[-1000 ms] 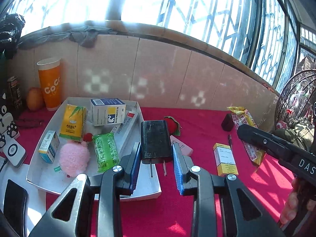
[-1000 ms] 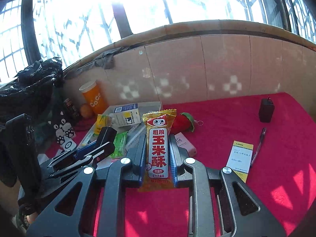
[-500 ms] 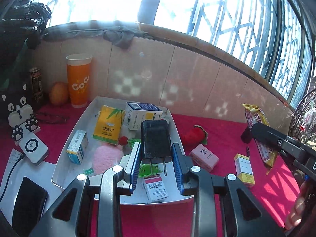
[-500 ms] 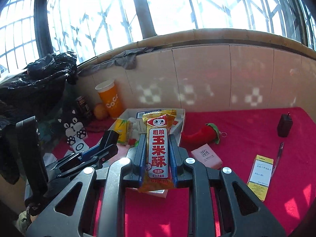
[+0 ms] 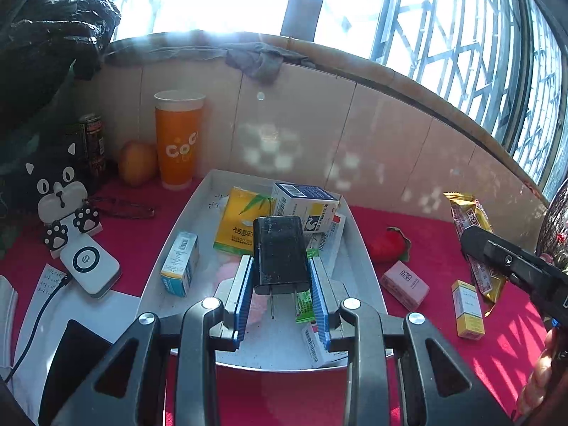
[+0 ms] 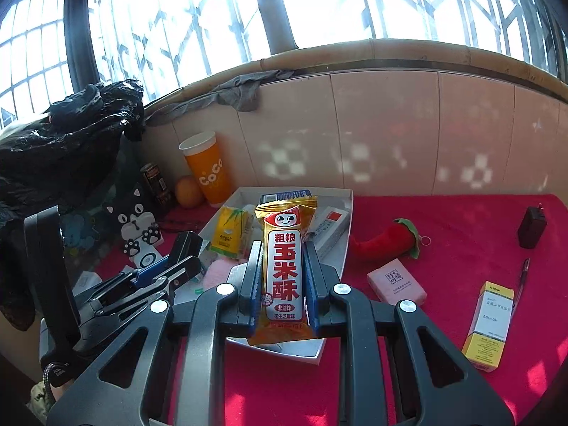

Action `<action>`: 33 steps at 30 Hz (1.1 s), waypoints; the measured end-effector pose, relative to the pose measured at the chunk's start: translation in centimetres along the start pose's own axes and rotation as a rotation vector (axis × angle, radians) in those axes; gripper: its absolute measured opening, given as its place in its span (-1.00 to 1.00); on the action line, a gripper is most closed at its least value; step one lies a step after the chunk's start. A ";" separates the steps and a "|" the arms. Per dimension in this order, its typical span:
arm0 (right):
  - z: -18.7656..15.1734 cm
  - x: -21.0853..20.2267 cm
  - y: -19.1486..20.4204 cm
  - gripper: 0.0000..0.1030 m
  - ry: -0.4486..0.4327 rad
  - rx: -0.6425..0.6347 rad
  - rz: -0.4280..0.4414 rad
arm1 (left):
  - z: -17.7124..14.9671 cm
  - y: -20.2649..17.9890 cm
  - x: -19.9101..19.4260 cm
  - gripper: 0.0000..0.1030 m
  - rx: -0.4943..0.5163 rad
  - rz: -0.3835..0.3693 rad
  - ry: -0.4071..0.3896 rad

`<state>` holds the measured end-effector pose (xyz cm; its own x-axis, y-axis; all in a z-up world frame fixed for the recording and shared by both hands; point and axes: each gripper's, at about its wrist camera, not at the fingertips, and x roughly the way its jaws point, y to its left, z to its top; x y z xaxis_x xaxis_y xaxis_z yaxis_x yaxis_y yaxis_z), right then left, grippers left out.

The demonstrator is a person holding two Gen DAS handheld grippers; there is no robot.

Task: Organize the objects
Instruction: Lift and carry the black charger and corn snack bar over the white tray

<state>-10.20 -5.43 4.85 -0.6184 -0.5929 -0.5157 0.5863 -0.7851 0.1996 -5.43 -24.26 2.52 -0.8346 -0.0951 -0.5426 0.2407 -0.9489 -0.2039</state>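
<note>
My left gripper [image 5: 280, 277] is shut on a black plug charger [image 5: 280, 254], its two prongs pointing back toward me, held above the white tray [image 5: 177, 234]. My right gripper [image 6: 282, 266] is shut on a yellow and red snack bar [image 6: 284, 266], held upright over the tray's near corner [image 6: 312, 353]. The tray holds a yellow tissue pack [image 5: 241, 225], a white and blue box [image 5: 305, 206], a small blue box [image 5: 181, 262], a toothpaste box [image 6: 328, 227] and a pink fluffy thing [image 6: 216, 271]. In the left view the right gripper [image 5: 511, 266] shows at the right with the snack bar [image 5: 472, 234].
On the red cloth lie a red chili toy [image 6: 383, 241], a pink box [image 6: 396, 282], a yellow and white box [image 6: 490, 323], a pen [image 6: 522, 277] and a second black charger [image 6: 530, 227]. An orange cup [image 5: 179, 138], an orange [image 5: 136, 163], a can [image 5: 92, 142] and a cat phone stand [image 5: 62, 202] line the back left.
Both grippers have moved left over the red cloth toward the tray with their loads. The charger now hangs over the tray's middle and the snack bar over its near corner.
</note>
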 end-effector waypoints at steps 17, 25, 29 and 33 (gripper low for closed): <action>0.8 4.3 -0.4 -0.61 0.049 0.016 -0.015 | 3.8 4.2 1.4 -0.40 -0.001 0.075 -0.023; 2.7 7.1 0.2 -0.61 0.051 0.003 -0.006 | 7.2 3.2 4.5 -0.40 0.063 0.069 -0.017; 3.4 8.5 0.3 -0.61 0.063 -0.007 -0.017 | 8.7 2.6 6.2 -0.40 0.093 0.067 -0.002; 3.7 9.9 0.4 -0.61 0.084 -0.023 -0.030 | 9.6 2.8 7.9 -0.40 0.102 0.075 0.033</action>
<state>-18.02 -12.32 2.87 -0.5908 -0.5511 -0.5892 0.5805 -0.7976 0.1640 -16.09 -30.50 5.45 -0.7990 -0.1585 -0.5801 0.2489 -0.9653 -0.0792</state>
